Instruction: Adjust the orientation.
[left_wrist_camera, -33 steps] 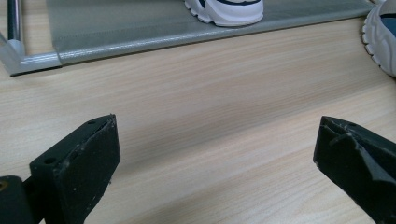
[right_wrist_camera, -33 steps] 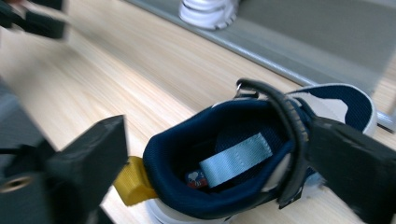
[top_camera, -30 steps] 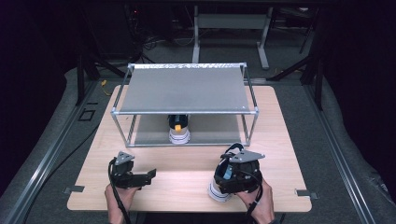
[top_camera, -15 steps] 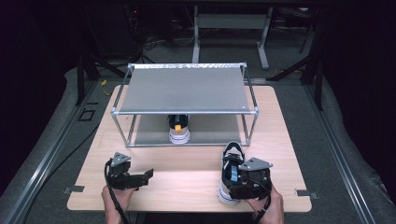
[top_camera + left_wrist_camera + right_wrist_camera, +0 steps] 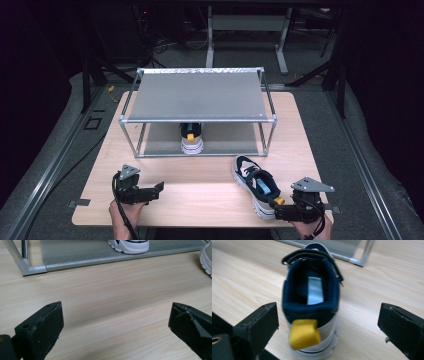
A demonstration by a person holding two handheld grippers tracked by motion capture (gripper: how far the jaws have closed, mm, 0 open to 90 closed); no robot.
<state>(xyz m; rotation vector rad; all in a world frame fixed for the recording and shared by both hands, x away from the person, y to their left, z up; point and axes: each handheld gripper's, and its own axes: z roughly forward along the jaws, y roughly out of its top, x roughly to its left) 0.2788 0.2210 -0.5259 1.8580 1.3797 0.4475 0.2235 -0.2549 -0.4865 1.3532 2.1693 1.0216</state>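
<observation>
1. Across the middle of the high view lies a pale wood-grain rectangular worktop (image 5: 210,187), set on grey carpeted floor (image 5: 360,165) in a dark room, with a metal table frame (image 5: 245,30) standing behind it.
2. At the far half of the worktop stands a two-tier grey shelf rack of silver metal tubing (image 5: 197,95), its top tier a flat grey sheet and its bottom tier resting on the wood.
3. On the bottom tier of the rack sits a white and navy sneaker with a yellow heel tab (image 5: 191,139), heel towards the person, roughly at the tier's centre.
4. Near the front right corner of the worktop lies a second white and navy sneaker with a yellow heel loop (image 5: 255,186), upright on its sole, toe angled towards the rack and heel towards the person.
5. The right claw (image 5: 280,207) sits just behind that second sneaker's heel, its black jaws spread wide after just opening further; in the right gripper view the heel (image 5: 308,337) lies between the jaws with clear gaps on both sides, so nothing is gripped.
6. The left claw (image 5: 157,189) hovers low over bare wood at the front left, jaws wide apart and empty, pointing towards the rack.
</observation>
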